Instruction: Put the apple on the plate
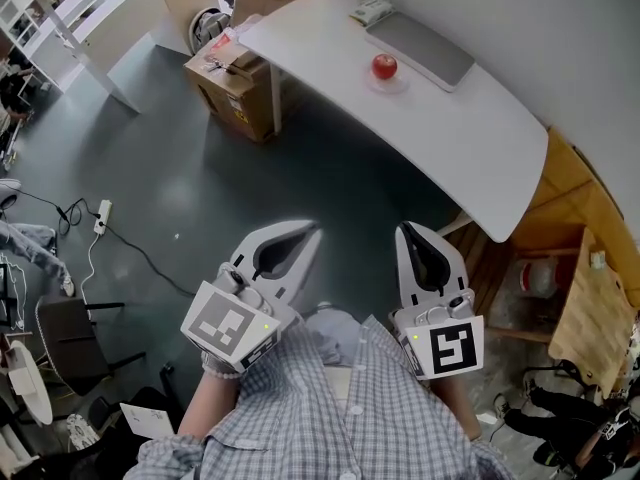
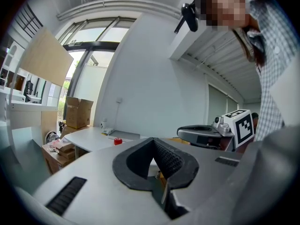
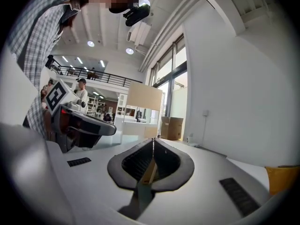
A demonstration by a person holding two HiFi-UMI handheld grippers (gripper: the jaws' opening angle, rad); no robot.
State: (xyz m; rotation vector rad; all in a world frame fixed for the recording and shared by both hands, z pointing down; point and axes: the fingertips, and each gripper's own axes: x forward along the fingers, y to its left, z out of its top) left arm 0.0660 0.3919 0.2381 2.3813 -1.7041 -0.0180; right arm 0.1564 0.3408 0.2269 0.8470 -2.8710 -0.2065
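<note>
**A:** How do the two grippers stand?

**B:** The left gripper (image 1: 306, 232) has its jaws closed tip to tip, with nothing between the pads. The right gripper (image 1: 408, 230) is the same: pads meeting and empty. Both sit low in the head view, just above the person's checked shirt (image 1: 340, 408), with the left one left of centre and the right one right of centre.

**A:** And the apple?

**B:** The apple (image 1: 384, 65) is in the upper middle of the head view, well apart from both grippers. It rests on a pale plate (image 1: 392, 86) on the white table (image 1: 470, 138). In the left gripper view it is a small red spot left of centre.

**A:** What lies round it?

**B:** A grey flat slab (image 1: 420, 48) lies just beside the plate, toward the upper right. A cardboard box (image 1: 235, 88) stands on the dark floor at the table's left end, in the upper left. A white power strip (image 1: 102, 216) lies at the left edge.
</note>
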